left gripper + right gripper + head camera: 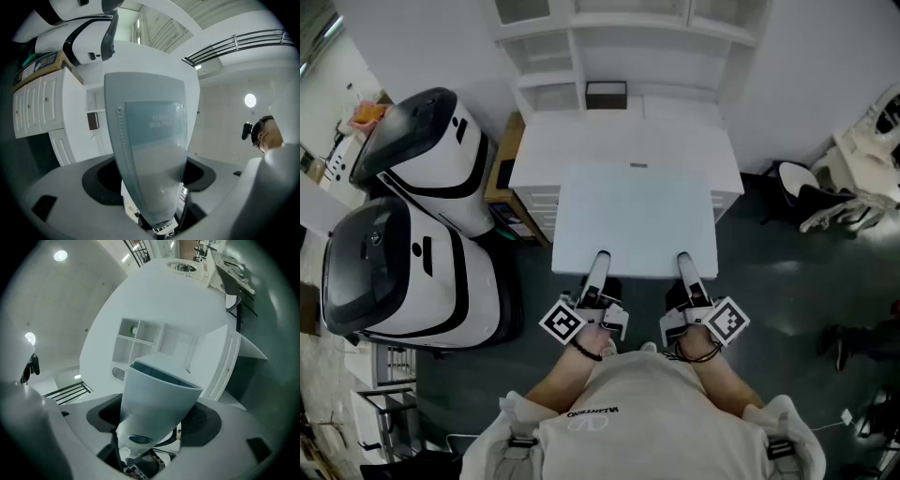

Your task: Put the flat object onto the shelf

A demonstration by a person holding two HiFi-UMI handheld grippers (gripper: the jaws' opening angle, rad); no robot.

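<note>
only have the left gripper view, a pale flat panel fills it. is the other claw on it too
Observer: Yes. The head view shows the right claw gripping the flat panel at its near edge, beside the left claw.
Operator: is it on the shelf yet
Observer: No. It is held out before the white shelf unit, its far edge over the white counter.
Operator: anything on my right
Observer: A chair stands on the floor to the right, apart from the panel.

Pale blue-grey flat object (635, 220); wht shelf (577, 56); b&w-patterned marker cubes (563, 323)
</note>
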